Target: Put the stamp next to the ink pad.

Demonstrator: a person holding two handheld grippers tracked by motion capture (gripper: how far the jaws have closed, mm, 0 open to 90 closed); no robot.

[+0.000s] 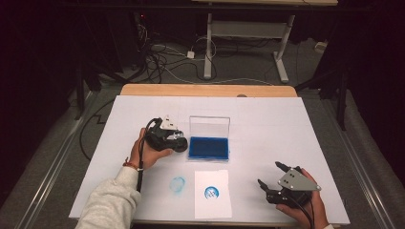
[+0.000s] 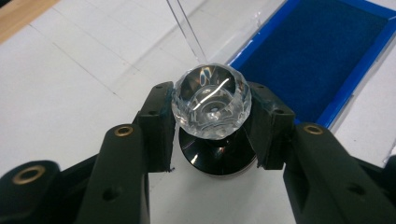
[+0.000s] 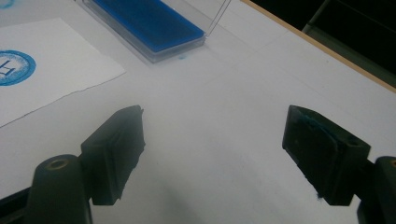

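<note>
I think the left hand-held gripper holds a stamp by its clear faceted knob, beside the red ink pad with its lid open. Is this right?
Not quite: the ink pad is blue, not red, as the left gripper view shows. The rest stands: the left hand-held gripper holds the stamp by its clear faceted knob, beside the pad, whose clear lid stands open.

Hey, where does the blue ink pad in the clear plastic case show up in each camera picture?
High view: the blue ink pad lies at the table's middle, just right of the left gripper.
Left gripper view: the pad fills the upper right, behind the clear faceted stamp knob held between the jaws.
Right gripper view: the pad lies top centre-left.
Shared landmark: the case's upright clear lid.
</note>
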